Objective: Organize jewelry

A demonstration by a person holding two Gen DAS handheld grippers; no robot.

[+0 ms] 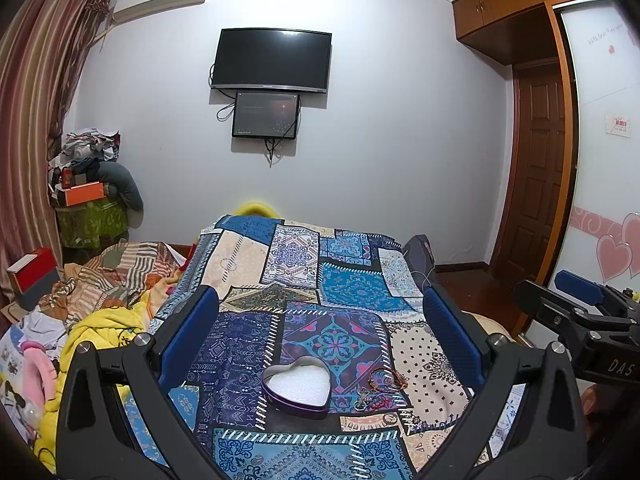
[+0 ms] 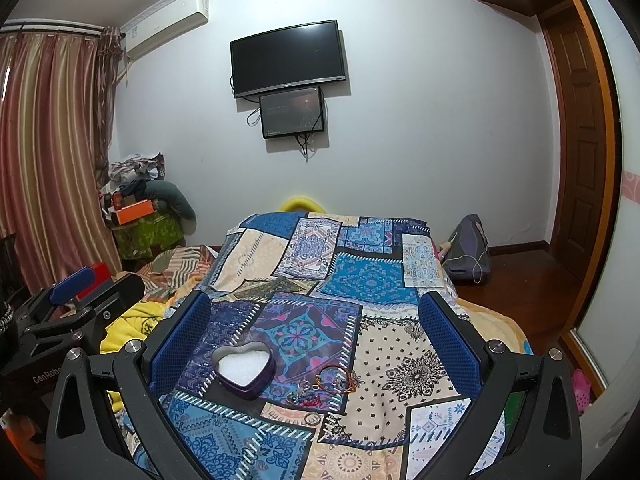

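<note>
Seen only from the left wrist: wardrobe door (image 1: 608, 128) with pink hearts at far right, red box (image 1: 34, 270) at far left, and the right gripper's blue pad at the right edge. Seen only from the right wrist: grey bag (image 2: 468, 248) on the floor beside the bed, and the left gripper's body intruding at lower left.

Both held level above the near end of the bed (image 2: 360, 264), pointing forward toward the wall-mounted TV (image 1: 272, 60), side by side and apart.

Left gripper (image 1: 316, 336): blue pads spread wide, nothing between them, touching nothing. Right gripper (image 2: 316, 334): likewise spread wide, empty, clear of the bedcover.

Heart-shaped tin (image 1: 297, 384) resting open on the patchwork bedcover (image 1: 328, 280), white padding inside, lying below and between the left gripper's pads. Just to its right on the cover: a small heap of jewelry, with an orange-brown bracelet (image 1: 389, 378), a reddish beaded piece (image 2: 312, 400) and small metal rings (image 1: 390, 419), near the tin but outside it. Finer detail of the pieces too small to tell.
</note>
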